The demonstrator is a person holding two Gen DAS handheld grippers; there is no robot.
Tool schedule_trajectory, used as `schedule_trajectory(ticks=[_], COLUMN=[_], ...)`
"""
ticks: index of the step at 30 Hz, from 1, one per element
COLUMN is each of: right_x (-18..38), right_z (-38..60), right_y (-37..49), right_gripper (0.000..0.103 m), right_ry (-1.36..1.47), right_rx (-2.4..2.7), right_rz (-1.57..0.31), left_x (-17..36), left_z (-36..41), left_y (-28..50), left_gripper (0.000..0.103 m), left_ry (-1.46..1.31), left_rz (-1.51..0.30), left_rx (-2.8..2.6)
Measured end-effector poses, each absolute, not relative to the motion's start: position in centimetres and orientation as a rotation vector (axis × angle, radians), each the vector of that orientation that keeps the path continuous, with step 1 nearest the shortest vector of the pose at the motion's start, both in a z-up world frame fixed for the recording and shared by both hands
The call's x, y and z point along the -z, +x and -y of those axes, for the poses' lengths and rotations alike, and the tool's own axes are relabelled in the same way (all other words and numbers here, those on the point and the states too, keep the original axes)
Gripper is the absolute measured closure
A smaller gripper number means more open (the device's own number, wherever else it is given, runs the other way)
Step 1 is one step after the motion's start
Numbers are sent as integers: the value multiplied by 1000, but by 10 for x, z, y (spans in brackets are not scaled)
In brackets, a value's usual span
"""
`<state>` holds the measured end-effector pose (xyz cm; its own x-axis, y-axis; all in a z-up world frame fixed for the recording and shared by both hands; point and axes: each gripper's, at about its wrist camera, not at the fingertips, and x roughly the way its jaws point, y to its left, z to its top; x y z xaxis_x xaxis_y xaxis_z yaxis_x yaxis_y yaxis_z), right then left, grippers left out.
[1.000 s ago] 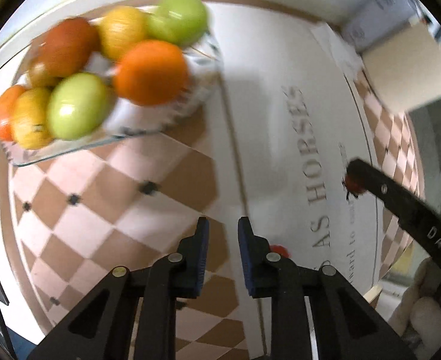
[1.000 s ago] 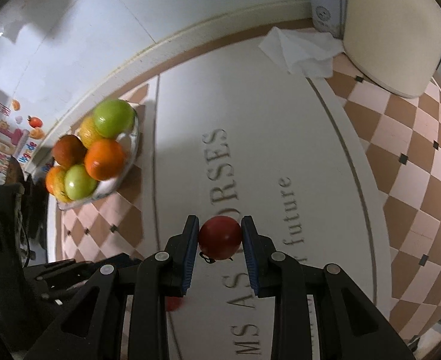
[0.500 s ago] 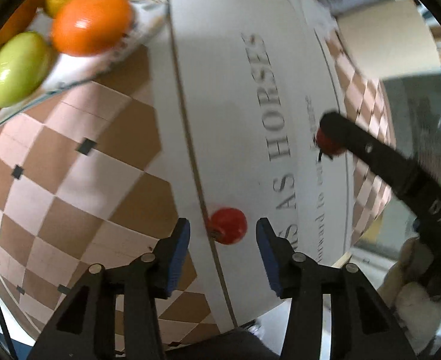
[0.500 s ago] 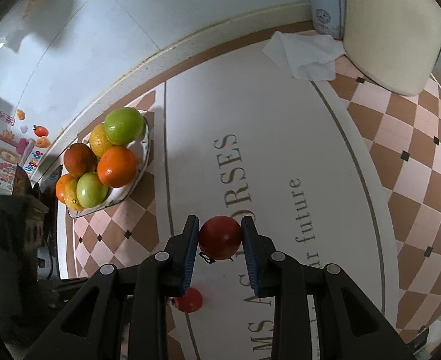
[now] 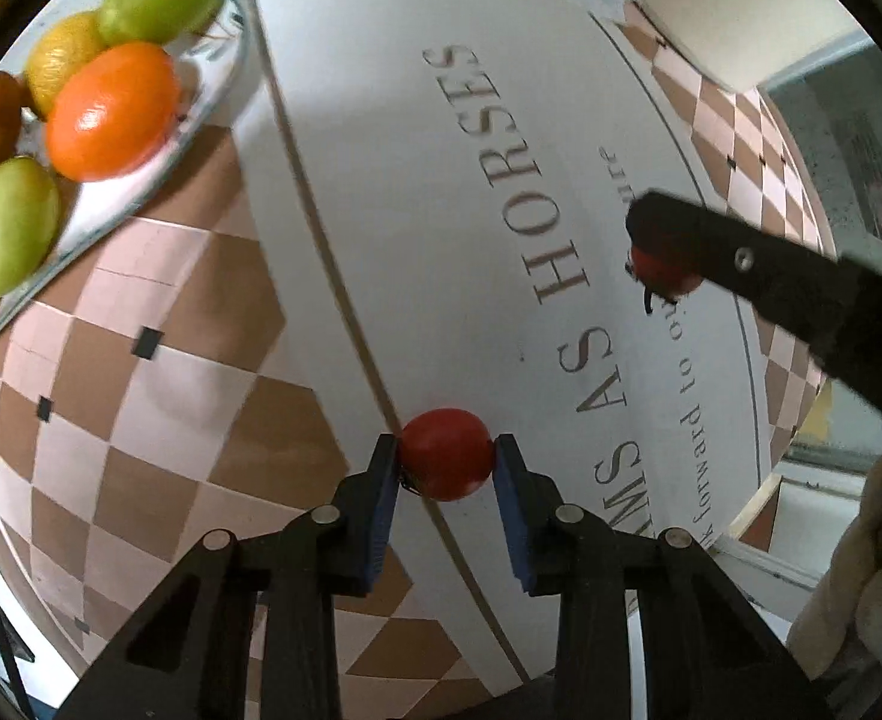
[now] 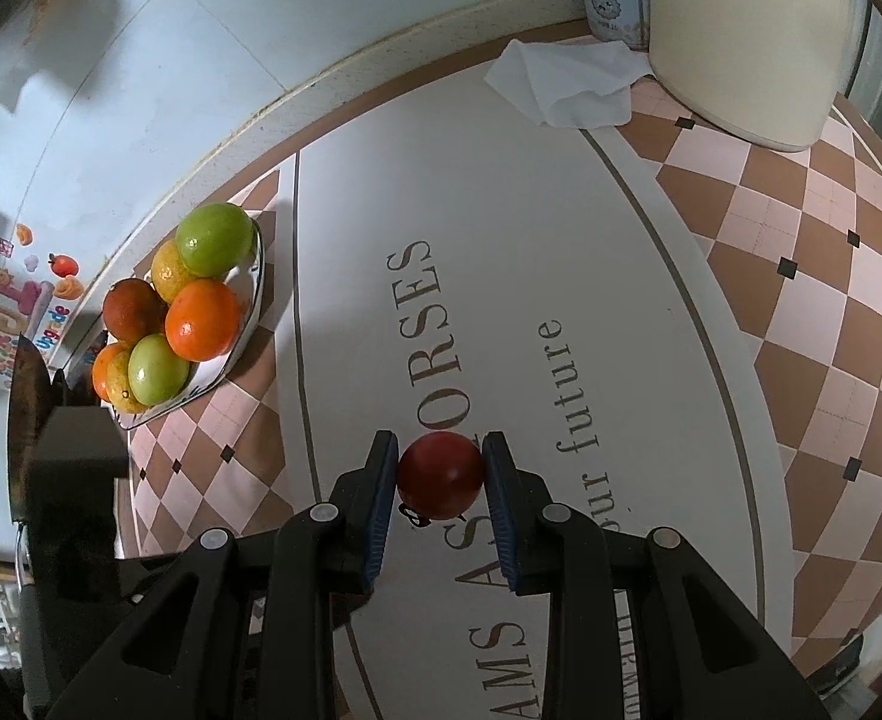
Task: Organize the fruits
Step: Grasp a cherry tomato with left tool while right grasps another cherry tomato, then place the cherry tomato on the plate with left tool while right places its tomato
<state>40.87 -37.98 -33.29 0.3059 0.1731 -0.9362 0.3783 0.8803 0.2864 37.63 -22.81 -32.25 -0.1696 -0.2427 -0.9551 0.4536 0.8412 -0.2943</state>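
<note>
My left gripper (image 5: pixel 444 447) is closing its jaws on a small red tomato (image 5: pixel 447 468), and both blue pads press its sides just above the printed tablecloth. My right gripper (image 6: pixel 439 450) is shut on a second red tomato (image 6: pixel 439 477). That tomato (image 5: pixel 660 267) also peeks out beneath a black finger (image 5: pixel 741 264) at the right of the left wrist view. A glass plate (image 6: pixel 246 330) piled with green, orange and yellow fruit (image 6: pixel 201 321) stands at the left. In the left wrist view the plate (image 5: pixel 201 114) sits in the upper left corner.
A crumpled white tissue (image 6: pixel 567 81) lies at the back beside a cream container (image 6: pixel 741 42) and a small white box (image 6: pixel 612 6). The wall runs behind the plate. A gloved hand (image 5: pixel 861 600) shows at lower right in the left wrist view.
My left gripper opened, moved over the tomato lying on the cloth and closed on it; the plate slid to the view's upper left. The right gripper kept its tomato and stayed put.
</note>
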Motion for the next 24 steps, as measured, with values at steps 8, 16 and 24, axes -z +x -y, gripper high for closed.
schedule_trajectory(ticks=[8,16,24], right_x=[326,326,341], right_z=[348,279,226], right_y=[431,485,527], right_gripper=[72,72,72], right_ry=[496,446,367], right_rx=[26,-159,-238], right_rz=[-1260,-1245,-1272], left_x=[276,238,262], left_z=[151,41,-6], left_y=[413,461,492], left_gripper=[74,74,74], left_ry=[-53,-243,-331], left_rz=[-1549,-1437,-1449], left_rx=[500,291,162])
